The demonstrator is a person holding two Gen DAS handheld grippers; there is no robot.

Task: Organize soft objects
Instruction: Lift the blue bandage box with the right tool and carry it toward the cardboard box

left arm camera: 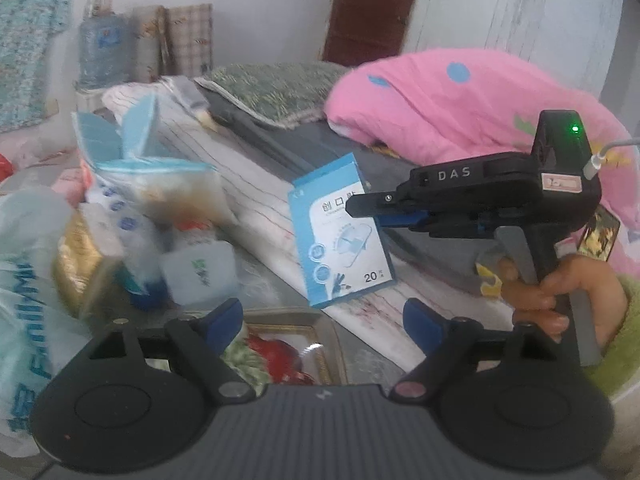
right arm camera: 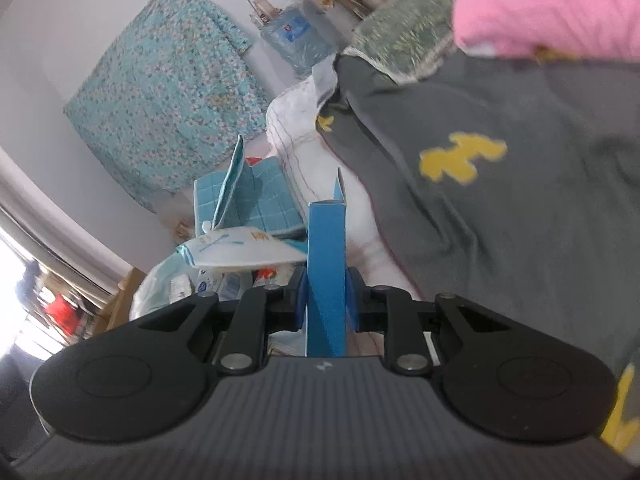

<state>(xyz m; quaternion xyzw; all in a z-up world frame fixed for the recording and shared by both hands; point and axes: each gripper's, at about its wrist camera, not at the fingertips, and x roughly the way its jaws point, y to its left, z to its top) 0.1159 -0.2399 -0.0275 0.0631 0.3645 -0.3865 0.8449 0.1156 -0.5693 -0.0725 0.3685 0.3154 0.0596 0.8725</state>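
Observation:
My right gripper (right arm camera: 326, 300) is shut on a small blue and white plaster box (right arm camera: 326, 264), seen edge-on between its blue pads. In the left wrist view the same box (left arm camera: 340, 232) hangs from the right gripper (left arm camera: 366, 210) above the folded white striped cloth (left arm camera: 248, 184). My left gripper (left arm camera: 322, 322) is open and empty, low over a framed picture. A dark grey cloth with yellow shapes (right arm camera: 520, 184), a green patterned cushion (left arm camera: 268, 88) and a pink quilt (left arm camera: 460, 100) lie on the bed.
A pile of bags and packets (left arm camera: 132, 216) sits at the left, with a white plastic bag (left arm camera: 24, 280) and blue quilted pouch (right arm camera: 248, 196). A framed picture (left arm camera: 288, 344) lies under the left gripper. A teal floral cloth (right arm camera: 168, 92) hangs on the wall.

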